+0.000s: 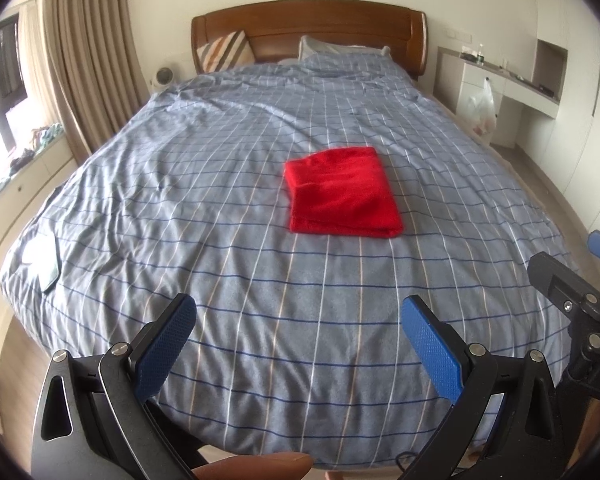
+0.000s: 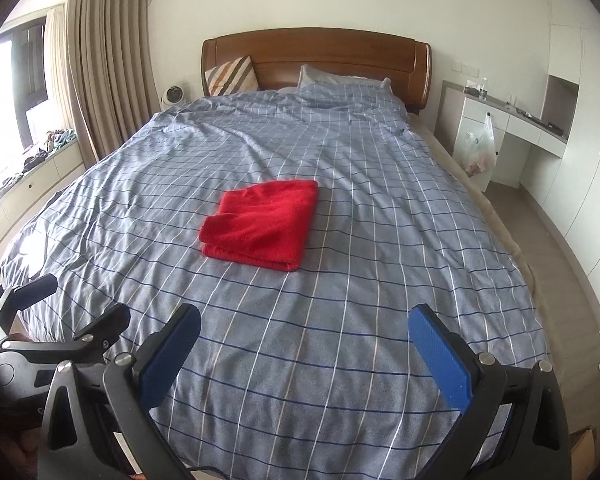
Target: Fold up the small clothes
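On bedspread, folded red cloth

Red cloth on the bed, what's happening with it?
A person is folding small clothes with two hand-held tongs. The red fleecy cloth lies already folded into a neat rectangle in the middle of the blue checked bedspread. Nothing is touching it now: the left tongs and right tongs are both open and empty, held back near the foot of the bed.

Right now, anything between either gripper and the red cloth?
Nothing visible. The folded red cloth lies alone mid-bed; only bare checked duvet separates it from the open left gripper and open right gripper. A dark flat object sits far left, off both paths.
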A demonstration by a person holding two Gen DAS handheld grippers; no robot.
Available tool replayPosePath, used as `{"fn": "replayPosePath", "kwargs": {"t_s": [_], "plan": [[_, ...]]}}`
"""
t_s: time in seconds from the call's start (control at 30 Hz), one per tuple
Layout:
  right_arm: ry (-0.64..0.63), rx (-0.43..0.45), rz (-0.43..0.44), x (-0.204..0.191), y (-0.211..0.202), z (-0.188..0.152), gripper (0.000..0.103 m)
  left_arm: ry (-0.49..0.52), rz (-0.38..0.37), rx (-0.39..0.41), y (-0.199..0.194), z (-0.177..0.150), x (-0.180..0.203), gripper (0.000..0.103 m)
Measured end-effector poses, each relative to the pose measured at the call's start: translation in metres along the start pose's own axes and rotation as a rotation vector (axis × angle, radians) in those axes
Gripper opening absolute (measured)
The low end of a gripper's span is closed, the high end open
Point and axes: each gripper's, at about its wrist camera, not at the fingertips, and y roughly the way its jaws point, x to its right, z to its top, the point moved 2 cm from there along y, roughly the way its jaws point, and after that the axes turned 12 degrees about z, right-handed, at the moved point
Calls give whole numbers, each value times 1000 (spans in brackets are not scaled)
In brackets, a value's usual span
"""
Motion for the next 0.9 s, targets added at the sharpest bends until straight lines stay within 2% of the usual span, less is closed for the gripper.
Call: {"fn": "replayPosePath", "kwargs": {"t_s": [0.73, 0.9], "plan": [[-26, -25, -22, -5, 12, -3, 102, -52, 43, 6, 4, 1, -14, 102], [-25, -29, -18, -5, 13, -3, 102, -36, 66, 17, 2, 2, -10, 102]]}}
